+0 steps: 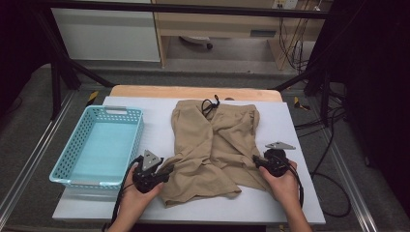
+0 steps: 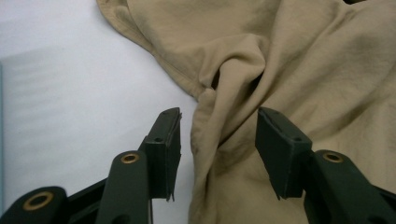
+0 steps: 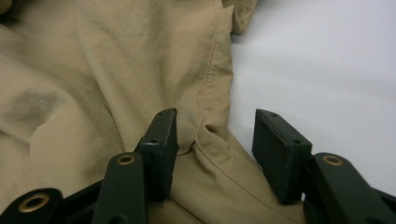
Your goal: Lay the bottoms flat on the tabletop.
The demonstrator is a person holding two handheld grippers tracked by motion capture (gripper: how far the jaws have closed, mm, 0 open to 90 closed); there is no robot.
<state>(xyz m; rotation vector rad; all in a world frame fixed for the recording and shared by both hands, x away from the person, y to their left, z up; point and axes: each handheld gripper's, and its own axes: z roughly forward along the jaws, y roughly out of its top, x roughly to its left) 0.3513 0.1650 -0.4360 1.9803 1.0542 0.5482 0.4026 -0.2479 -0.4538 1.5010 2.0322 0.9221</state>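
- A pair of tan shorts [image 1: 212,145] lies rumpled on the white bench [image 1: 300,203], waistband at the 12 o'clock end with its dark drawstring [image 1: 211,104] knotted there, legs trailing toward 6 o'clock.
- The person's left hand [image 1: 137,198] comes in from the 6 o'clock edge, forearm angled slightly toward 1 o'clock, wrapped around the left gripper [image 1: 167,170], which points toward 3 o'clock at the left leg's edge of the shorts.
- In the left gripper view, the left gripper [image 2: 218,140] has its jaws about half apart, straddling a raised fold of tan cloth [image 2: 219,116]; the pads stand clear of the fold on both sides, so nothing is pinched.
- The right hand [image 1: 285,186] also enters from 6 o'clock, forearm leaning toward 11 o'clock, holding the right gripper [image 1: 256,162] aimed toward 9 o'clock at the right leg's hem.
- In the right gripper view, the right gripper [image 3: 215,140] is likewise half open, with the stitched hem edge [image 3: 212,70] running between the jaws; one pad sits just beside the cloth, the other over bare bench, not squeezing.
- A light blue basket [image 1: 77,180] sits at 9 o'clock of the shorts, just beside the left hand.
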